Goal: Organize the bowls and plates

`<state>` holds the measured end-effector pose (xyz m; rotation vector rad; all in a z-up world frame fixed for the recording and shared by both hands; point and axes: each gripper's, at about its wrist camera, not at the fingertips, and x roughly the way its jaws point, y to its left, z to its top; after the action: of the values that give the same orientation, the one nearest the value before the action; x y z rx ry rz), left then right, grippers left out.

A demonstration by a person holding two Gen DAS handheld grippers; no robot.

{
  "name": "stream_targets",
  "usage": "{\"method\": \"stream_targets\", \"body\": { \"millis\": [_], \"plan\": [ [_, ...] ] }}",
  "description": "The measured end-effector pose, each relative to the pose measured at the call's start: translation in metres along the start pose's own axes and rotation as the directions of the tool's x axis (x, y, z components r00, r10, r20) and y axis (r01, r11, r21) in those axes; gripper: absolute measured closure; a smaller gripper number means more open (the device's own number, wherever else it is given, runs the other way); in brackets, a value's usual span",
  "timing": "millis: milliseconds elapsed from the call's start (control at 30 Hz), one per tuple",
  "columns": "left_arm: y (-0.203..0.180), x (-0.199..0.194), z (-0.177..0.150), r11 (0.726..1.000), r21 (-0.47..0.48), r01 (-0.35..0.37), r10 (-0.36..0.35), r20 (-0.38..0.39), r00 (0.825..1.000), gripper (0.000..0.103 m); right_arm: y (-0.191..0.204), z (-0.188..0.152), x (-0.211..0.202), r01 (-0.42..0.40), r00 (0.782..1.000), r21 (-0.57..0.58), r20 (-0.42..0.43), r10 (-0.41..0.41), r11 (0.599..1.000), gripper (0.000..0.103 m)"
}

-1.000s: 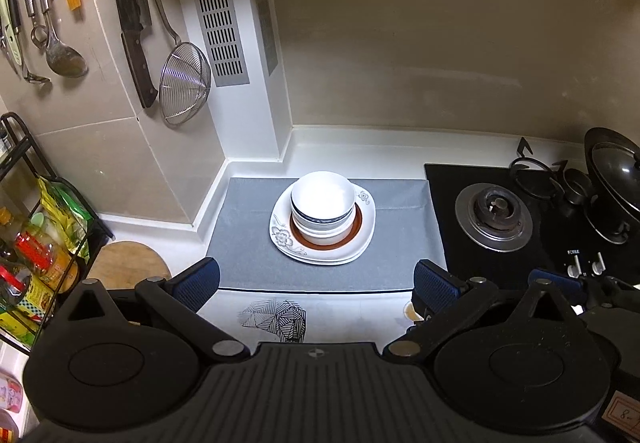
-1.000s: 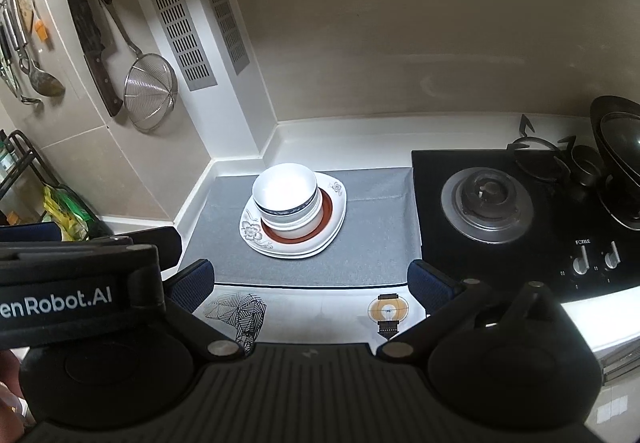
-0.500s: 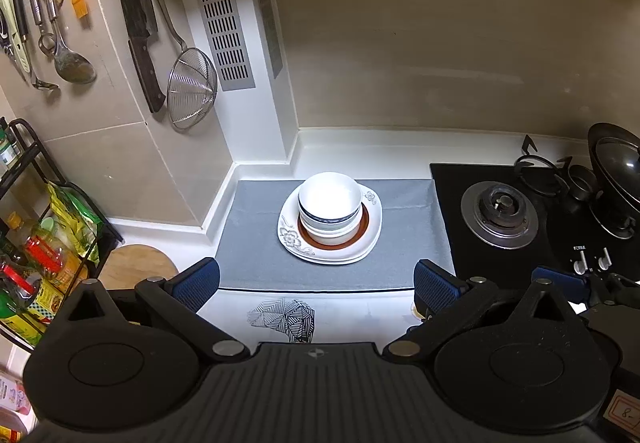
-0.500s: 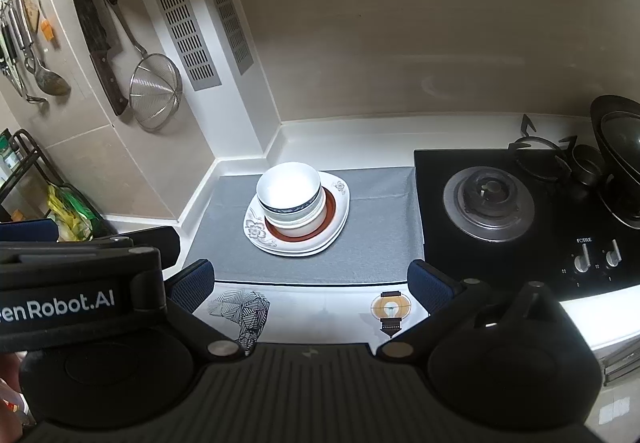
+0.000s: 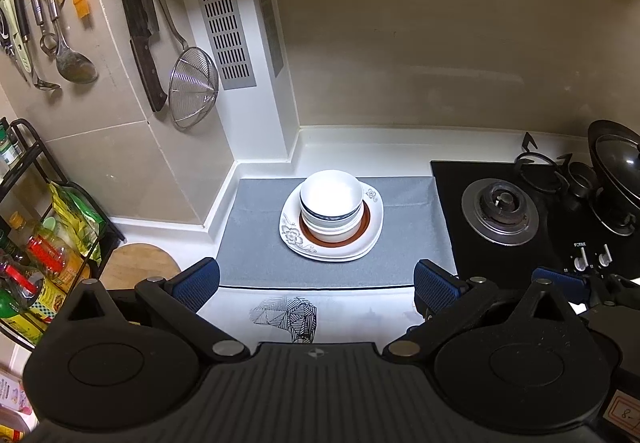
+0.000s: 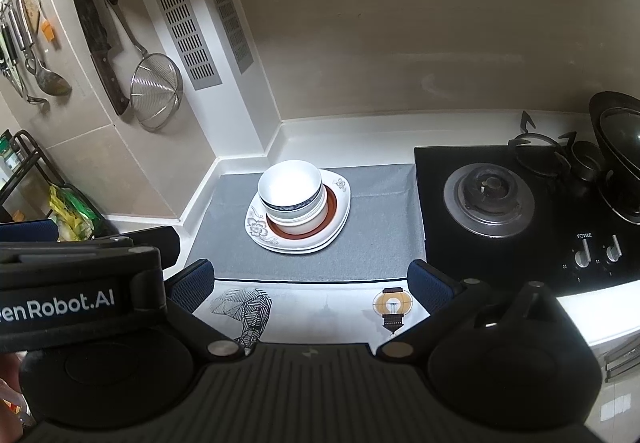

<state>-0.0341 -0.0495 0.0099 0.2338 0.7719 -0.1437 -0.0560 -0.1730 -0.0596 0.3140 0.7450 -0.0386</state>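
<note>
Stacked white bowls sit on a brown-rimmed plate, which rests on white flower-patterned plates, all on a grey mat. The same stack of bowls and plates shows in the right wrist view. My left gripper is open and empty, held back over the counter's front, well short of the stack. My right gripper is open and empty, beside the left one, whose body fills the lower left of its view.
A gas hob with a lidded wok lies right of the mat. Knives, a strainer and utensils hang on the left wall. A rack with bottles and a wooden board stand at the left.
Both grippers have drawn back and slightly up from the stack, so the dishes look smaller and farther. Both stay open. The dishes have not moved.
</note>
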Motion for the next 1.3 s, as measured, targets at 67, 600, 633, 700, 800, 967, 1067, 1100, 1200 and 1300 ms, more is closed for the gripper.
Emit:
{"method": "stream_targets", "body": {
  "millis": [67,600,633,700,800,967,1067,1100,1200,1300],
  "plan": [
    [0.0,-0.001,-0.001,1.0,0.001,-0.004,0.004,0.0,1.0,0.0,0.001,-0.001,0.0,-0.003,1.0,0.001,-0.001,0.003,1.0,0.0],
    [0.003,-0.007,-0.014,1.0,0.01,-0.004,0.004,-0.005,1.0,0.0,0.008,-0.014,-0.006,0.01,1.0,-0.002,-0.01,-0.01,1.0,0.0],
    [0.004,-0.007,-0.014,1.0,0.009,-0.004,0.004,-0.005,1.0,0.0,0.009,-0.015,-0.007,0.01,1.0,-0.003,-0.01,-0.01,1.0,0.0],
    [0.005,-0.007,-0.014,1.0,0.007,-0.003,0.004,-0.007,1.0,0.0,0.01,-0.015,-0.007,0.009,1.0,-0.004,-0.011,-0.01,1.0,0.0],
    [0.007,-0.007,-0.014,1.0,0.007,-0.004,0.004,-0.002,1.0,0.0,0.011,-0.016,-0.007,0.009,1.0,-0.006,-0.008,-0.009,1.0,0.0],
    [0.009,-0.006,-0.014,1.0,0.011,-0.001,0.001,0.003,1.0,0.0,0.015,-0.015,-0.005,0.012,1.0,-0.007,-0.003,-0.013,1.0,0.0],
    [0.009,-0.004,-0.014,1.0,0.011,0.001,-0.001,0.001,1.0,0.0,0.016,-0.015,-0.003,0.017,1.0,-0.006,-0.004,-0.017,1.0,0.0],
    [0.008,-0.003,-0.014,1.0,0.013,0.002,-0.002,-0.001,1.0,0.0,0.016,-0.015,-0.002,0.019,1.0,-0.004,-0.006,-0.019,1.0,0.0],
    [0.009,0.001,-0.014,1.0,0.019,0.012,-0.012,-0.008,1.0,0.0,0.016,-0.014,0.001,0.028,1.0,-0.004,-0.011,-0.028,1.0,0.0],
    [0.011,0.006,-0.012,0.999,0.022,0.025,-0.024,-0.012,1.0,0.0,0.018,-0.013,0.004,0.041,0.999,-0.005,-0.012,-0.041,0.999,0.0]
  ]
}}
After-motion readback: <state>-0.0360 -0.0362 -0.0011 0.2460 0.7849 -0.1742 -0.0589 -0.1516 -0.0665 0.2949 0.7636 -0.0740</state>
